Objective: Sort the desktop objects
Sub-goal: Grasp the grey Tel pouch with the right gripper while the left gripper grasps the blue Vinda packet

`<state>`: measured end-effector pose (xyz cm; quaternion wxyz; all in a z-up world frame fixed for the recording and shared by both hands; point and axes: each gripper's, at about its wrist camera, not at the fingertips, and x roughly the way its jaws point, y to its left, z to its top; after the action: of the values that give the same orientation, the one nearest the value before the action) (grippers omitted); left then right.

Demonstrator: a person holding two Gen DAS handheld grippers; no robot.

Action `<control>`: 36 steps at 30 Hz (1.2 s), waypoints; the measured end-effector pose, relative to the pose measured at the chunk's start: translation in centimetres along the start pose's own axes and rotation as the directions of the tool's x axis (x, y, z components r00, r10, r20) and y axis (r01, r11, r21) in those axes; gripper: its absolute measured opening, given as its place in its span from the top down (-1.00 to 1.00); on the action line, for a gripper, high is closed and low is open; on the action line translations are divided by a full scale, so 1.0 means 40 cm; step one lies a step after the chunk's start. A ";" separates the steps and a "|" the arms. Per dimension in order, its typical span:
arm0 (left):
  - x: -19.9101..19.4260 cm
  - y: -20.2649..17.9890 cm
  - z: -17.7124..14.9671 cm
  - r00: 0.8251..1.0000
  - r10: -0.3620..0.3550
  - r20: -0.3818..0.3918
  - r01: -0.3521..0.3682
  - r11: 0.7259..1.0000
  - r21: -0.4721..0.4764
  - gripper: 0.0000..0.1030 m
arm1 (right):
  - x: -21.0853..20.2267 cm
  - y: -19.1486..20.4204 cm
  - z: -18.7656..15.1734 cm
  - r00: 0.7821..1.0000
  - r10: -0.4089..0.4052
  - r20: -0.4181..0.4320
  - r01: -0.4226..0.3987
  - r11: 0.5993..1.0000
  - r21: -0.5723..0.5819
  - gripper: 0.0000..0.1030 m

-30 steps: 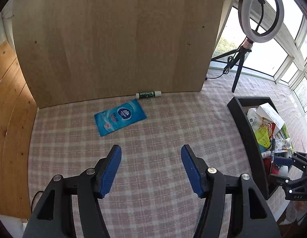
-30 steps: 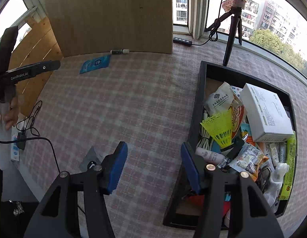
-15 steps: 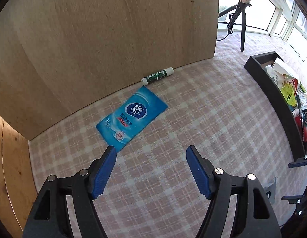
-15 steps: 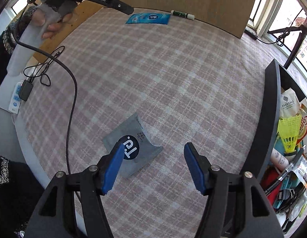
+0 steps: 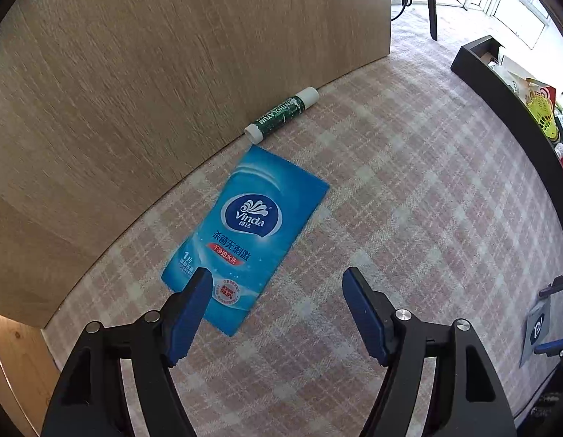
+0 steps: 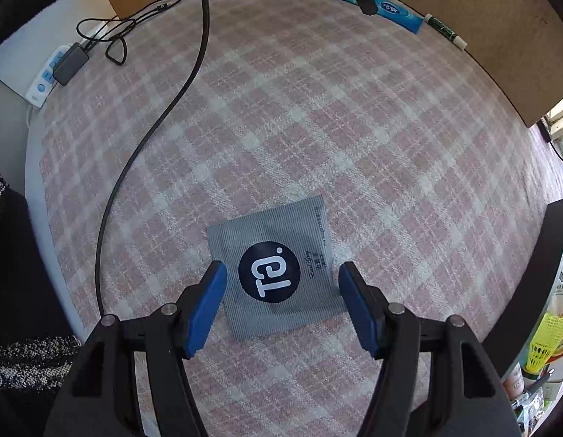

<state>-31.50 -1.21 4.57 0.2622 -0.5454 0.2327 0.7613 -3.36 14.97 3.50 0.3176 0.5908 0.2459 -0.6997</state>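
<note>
A blue Vinda wipe packet [image 5: 252,240] lies flat on the checked cloth by the wooden board, and a green lip-balm tube [image 5: 281,114] rests against the board's foot just beyond it. My left gripper [image 5: 277,280] points down over the packet's near end, open, with its left finger overlapping the packet's corner. A grey sachet [image 6: 277,269] with a black round logo lies flat between the fingers of my right gripper [image 6: 281,273], which is open and straddles it from above. The blue packet [image 6: 387,9] and the tube [image 6: 445,31] show far off in the right wrist view.
A black tray [image 5: 499,83] full of small items stands at the right; its wall [image 6: 543,273] is close to the sachet. The upright wooden board [image 5: 172,73] closes the back. A black cable [image 6: 154,127] and a power strip [image 6: 52,73] lie at the left table edge.
Both grippers have dropped toward the cloth and rolled. The left one closed in on the blue packet; the right one swung from the tray to over the grey sachet. Both jaws widened.
</note>
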 end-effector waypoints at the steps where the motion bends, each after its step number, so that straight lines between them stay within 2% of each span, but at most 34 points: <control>1: 0.002 0.003 0.006 1.000 -0.002 0.002 0.002 1.000 0.004 -0.40 | 0.008 0.001 0.003 1.000 -0.001 -0.007 0.001 1.000 -0.010 -0.22; 2: 0.004 0.007 0.012 1.000 -0.002 0.006 0.002 1.000 0.007 -0.42 | 0.013 0.002 0.006 1.000 -0.007 -0.012 0.007 1.000 -0.022 -0.23; 7: 0.035 0.013 0.036 1.000 0.001 -0.016 -0.001 1.000 0.030 -0.46 | 0.026 0.013 0.018 0.999 -0.040 0.011 0.041 0.997 -0.071 -0.62; 11: 0.057 0.018 0.054 1.000 -0.002 -0.022 0.002 0.999 0.038 -0.62 | 0.037 -0.043 0.043 0.999 -0.034 0.011 0.034 0.998 -0.051 -0.72; 14: 0.065 0.028 0.061 0.999 -0.028 -0.020 0.028 0.999 0.022 -0.69 | 0.035 -0.112 0.060 0.999 -0.045 0.016 0.045 0.999 0.003 -0.72; 18: 0.064 0.030 0.051 0.998 -0.068 -0.020 0.068 0.998 0.004 -0.66 | 0.032 -0.182 0.066 0.999 -0.046 0.014 0.044 0.995 0.087 -0.72; 22: 0.058 0.016 0.040 0.997 -0.076 -0.011 0.076 0.997 -0.002 -0.64 | 0.032 -0.192 0.070 0.998 -0.054 0.022 0.052 0.994 0.094 -0.72; 27: 0.046 -0.016 0.026 0.997 -0.075 -0.004 0.075 0.997 -0.006 -0.57 | 0.030 -0.265 0.089 0.997 -0.072 0.026 0.066 0.978 0.199 -0.70; 29: 0.039 -0.030 0.018 0.997 -0.072 -0.004 0.072 0.997 -0.013 -0.48 | 0.023 -0.298 0.093 0.996 -0.080 0.032 0.071 0.969 0.238 -0.57; 31: 0.029 -0.045 0.008 0.998 -0.063 0.002 0.063 0.997 -0.032 -0.34 | 0.014 -0.321 0.096 0.996 -0.087 0.033 0.075 0.961 0.265 -0.26; 32: 0.024 -0.052 0.003 0.998 -0.058 0.004 0.058 0.997 -0.046 -0.27 | 0.010 -0.330 0.096 0.996 -0.088 0.033 0.076 0.959 0.275 -0.18; 34: 0.015 -0.068 -0.008 0.999 -0.052 0.011 0.053 0.996 -0.065 -0.16 | 0.002 -0.341 0.096 0.995 -0.090 0.038 0.075 0.954 0.291 0.19; 36: 0.004 -0.091 -0.020 0.999 -0.041 0.019 0.043 0.997 -0.066 0.00 | -0.003 -0.353 0.096 0.995 -0.088 0.042 0.070 0.945 0.318 0.35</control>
<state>-28.60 1.02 3.92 0.2619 -0.5517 0.1933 0.7679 -16.29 21.80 3.88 0.1973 0.6041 0.1451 -0.7584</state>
